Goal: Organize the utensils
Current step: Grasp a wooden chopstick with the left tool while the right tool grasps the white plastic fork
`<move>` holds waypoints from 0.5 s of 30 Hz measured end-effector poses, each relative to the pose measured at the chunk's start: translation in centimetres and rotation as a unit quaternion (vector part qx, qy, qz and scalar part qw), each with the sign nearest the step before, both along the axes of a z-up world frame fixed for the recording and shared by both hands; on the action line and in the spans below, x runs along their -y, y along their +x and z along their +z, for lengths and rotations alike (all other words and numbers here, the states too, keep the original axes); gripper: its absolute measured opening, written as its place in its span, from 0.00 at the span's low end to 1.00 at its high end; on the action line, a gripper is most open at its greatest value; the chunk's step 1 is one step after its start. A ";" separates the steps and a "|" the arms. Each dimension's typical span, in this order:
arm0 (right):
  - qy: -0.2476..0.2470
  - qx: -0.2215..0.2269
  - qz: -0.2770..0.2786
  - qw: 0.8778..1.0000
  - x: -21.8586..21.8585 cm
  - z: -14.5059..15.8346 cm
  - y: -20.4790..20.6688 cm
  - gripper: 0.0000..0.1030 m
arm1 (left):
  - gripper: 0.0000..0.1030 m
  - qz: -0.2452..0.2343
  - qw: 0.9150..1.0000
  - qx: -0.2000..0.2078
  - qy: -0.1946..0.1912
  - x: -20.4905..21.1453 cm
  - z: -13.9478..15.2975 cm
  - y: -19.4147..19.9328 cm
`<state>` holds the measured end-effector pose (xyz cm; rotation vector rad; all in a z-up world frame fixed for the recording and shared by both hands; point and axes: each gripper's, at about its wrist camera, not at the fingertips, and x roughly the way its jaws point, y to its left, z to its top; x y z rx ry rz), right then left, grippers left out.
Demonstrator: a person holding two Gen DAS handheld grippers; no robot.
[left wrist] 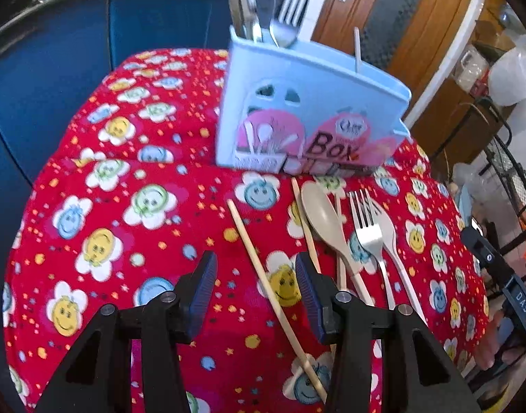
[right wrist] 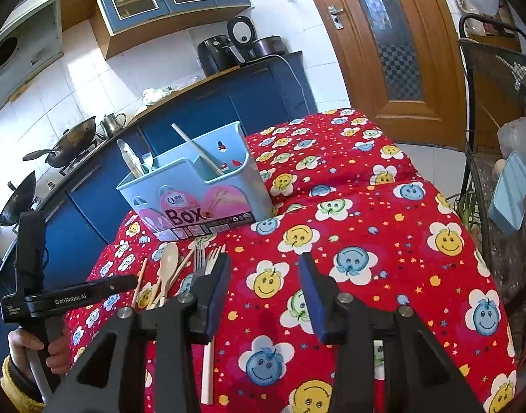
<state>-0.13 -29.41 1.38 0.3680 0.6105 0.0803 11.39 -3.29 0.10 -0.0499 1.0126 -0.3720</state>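
On the worktop's red flowered cloth (left wrist: 125, 158), a chopstick (left wrist: 259, 261), spoon (left wrist: 323, 220) and forks (left wrist: 366, 230) lie before the blue utensil box (left wrist: 307, 103), while the left gripper (left wrist: 256, 289) and right gripper (right wrist: 263, 292) hover with jaws partly open, holding nothing.

Bright, even daylight fills both views. The fisheye lens bends the edges, with dark corners. Beyond the left claw (left wrist: 256, 292) the blue box (left wrist: 311, 103) looks slightly blurred; shadows are faint.

Glossy metal fork (left wrist: 366, 230), matt plastic spoon (left wrist: 323, 215), printed cloth (left wrist: 125, 206)
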 end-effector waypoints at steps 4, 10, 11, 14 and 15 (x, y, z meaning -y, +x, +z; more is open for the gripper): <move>0.003 -0.002 -0.001 1.000 0.3 -0.1 -0.1 0.43 | 0.36 -0.015 1.000 -0.020 0.011 0.7 -0.5 -0.1; 0.008 -0.004 -0.001 1.000 0.5 -0.3 0.0 0.43 | 0.25 -0.017 0.999 -0.046 0.018 1.0 -0.8 0.2; 0.008 -0.004 0.000 1.000 0.5 -0.4 0.0 0.43 | 0.24 -0.016 0.998 -0.050 0.018 1.0 -0.8 0.4; 0.009 -0.005 0.000 1.000 0.5 -0.4 0.0 0.43 | 0.17 -0.016 0.997 -0.065 0.025 0.9 -0.8 0.9; 0.009 -0.005 0.000 1.000 0.5 -0.4 0.0 0.43 | 0.15 -0.016 0.997 -0.069 0.026 0.8 -0.8 1.0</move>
